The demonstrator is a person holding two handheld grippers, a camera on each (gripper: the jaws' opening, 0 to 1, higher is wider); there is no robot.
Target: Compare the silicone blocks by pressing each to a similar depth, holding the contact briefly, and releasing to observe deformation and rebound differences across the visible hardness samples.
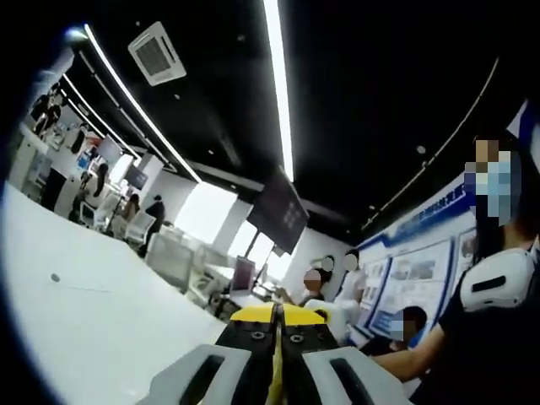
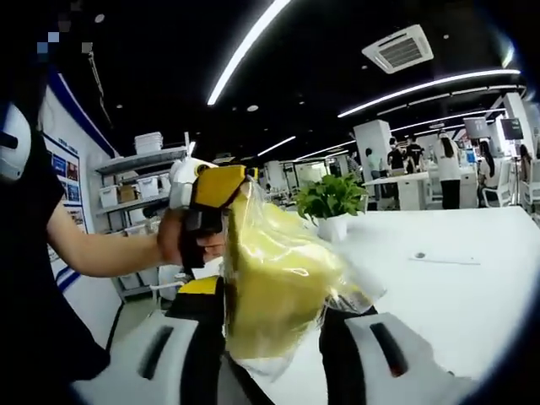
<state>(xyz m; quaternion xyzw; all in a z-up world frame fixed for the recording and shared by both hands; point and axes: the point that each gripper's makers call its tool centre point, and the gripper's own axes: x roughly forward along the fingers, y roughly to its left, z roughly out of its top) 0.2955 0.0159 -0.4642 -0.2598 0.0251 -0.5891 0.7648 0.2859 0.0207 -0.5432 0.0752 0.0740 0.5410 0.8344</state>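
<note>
Your right gripper (image 2: 274,337) grasps a bagged yellow silicone block (image 2: 274,278) above the white table (image 2: 439,287); your left gripper (image 1: 276,337) is clenched on nothing. You seem mid-press; next, I judge, release slowly and watch the rebound.

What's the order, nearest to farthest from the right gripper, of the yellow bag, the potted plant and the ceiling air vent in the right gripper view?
1. Yellow bag, between the right gripper jaws.
2. Potted plant, on the white table behind the bag.
3. Ceiling air vent, high overhead.

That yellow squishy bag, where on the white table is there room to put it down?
Bare white table lies right of the bagged yellow block, past the potted plant. It is crowded around the right gripper and left gripper.
</note>
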